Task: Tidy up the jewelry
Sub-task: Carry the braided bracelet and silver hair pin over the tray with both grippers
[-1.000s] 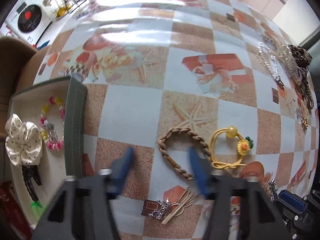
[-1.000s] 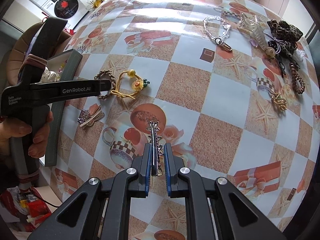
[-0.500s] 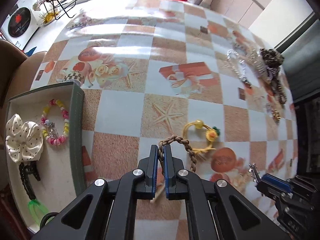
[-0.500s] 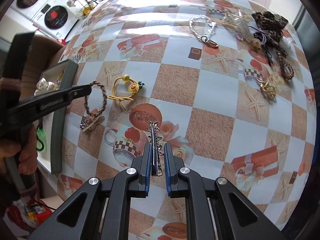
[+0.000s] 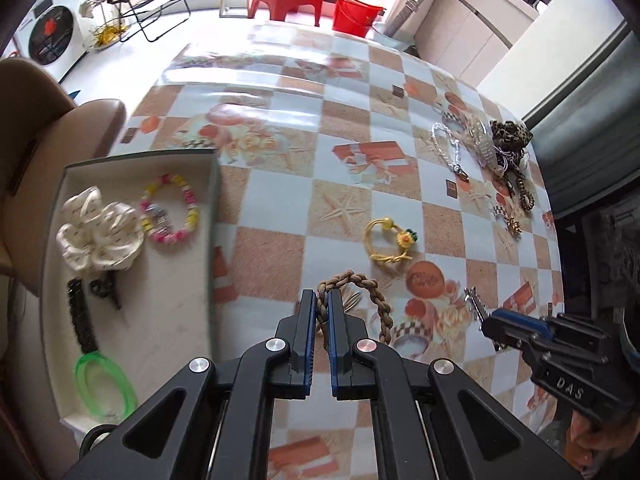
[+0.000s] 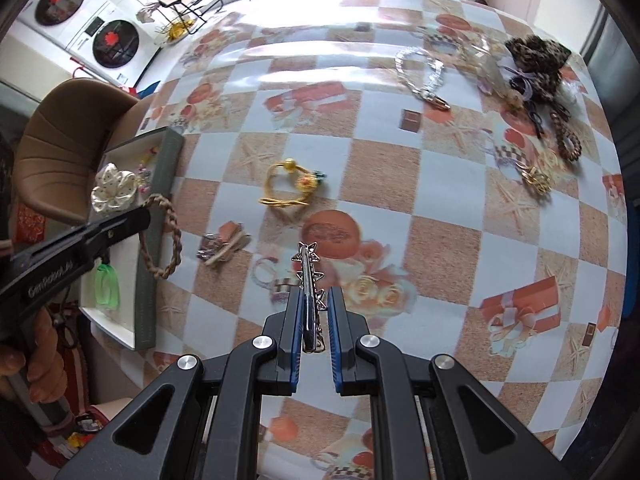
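Observation:
My left gripper [image 5: 322,300] is shut on a brown braided bracelet [image 5: 370,286], which hangs off the table from its pads. In the right wrist view the left gripper [image 6: 142,216] hovers by the tray wall [image 6: 160,184] with the braided bracelet [image 6: 172,236] dangling below it. The grey-green tray [image 5: 214,208] has a white lining and holds a white bow [image 5: 100,236], a beaded bracelet [image 5: 170,208], a black clip and a green ring. My right gripper [image 6: 314,300] is shut on a silver star hair clip [image 6: 306,264], raised above the tablecloth. The right gripper [image 5: 494,322] also shows in the left wrist view.
A yellow hair tie with a sunflower [image 5: 386,240] lies mid-table, and a small beige clip [image 6: 222,244] lies nearer the tray. A silver chain [image 5: 448,144], a leopard scrunchie [image 5: 510,136] and several other pieces crowd the far right edge. A brown chair [image 5: 40,120] stands left of the tray.
The left gripper closed on the braided bracelet and lifted it off the table, swinging toward the tray. The right gripper rose a little with the star clip still held.

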Demonstrator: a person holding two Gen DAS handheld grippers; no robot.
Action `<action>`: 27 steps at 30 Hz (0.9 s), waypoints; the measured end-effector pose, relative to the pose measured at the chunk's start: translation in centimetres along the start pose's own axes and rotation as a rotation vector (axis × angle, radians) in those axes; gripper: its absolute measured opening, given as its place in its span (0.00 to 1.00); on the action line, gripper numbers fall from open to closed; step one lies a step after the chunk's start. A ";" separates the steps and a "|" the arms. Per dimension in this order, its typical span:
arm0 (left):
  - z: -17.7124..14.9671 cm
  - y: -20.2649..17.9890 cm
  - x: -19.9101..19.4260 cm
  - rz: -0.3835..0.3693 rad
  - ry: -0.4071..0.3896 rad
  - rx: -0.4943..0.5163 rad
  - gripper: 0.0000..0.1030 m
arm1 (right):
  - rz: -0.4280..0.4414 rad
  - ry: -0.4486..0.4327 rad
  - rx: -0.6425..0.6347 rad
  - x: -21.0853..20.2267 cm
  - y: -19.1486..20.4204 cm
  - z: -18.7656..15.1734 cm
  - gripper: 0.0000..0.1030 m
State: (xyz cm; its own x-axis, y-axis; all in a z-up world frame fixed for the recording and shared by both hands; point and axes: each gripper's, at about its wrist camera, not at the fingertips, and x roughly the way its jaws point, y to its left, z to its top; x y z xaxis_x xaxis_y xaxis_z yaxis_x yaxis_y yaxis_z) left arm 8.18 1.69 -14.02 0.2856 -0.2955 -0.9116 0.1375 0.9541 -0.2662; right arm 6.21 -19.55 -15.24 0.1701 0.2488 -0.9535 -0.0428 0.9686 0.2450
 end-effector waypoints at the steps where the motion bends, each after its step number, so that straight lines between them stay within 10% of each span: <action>1: -0.4 0.7 -0.5 0.001 -0.003 -0.010 0.08 | 0.002 -0.002 -0.009 -0.1 0.6 0.0 0.12; 27: -6.6 15.8 -2.7 0.088 -0.010 -0.258 0.08 | 0.113 0.077 -0.325 5.5 20.5 4.4 0.12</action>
State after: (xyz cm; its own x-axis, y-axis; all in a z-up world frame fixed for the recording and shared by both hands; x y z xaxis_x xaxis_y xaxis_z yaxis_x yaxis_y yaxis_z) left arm 3.33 17.91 -17.82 0.2949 -0.2103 -0.9321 -0.1342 0.9567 -0.2583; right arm 10.58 1.68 -14.69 0.0716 0.3417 -0.9371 -0.3705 0.8814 0.2930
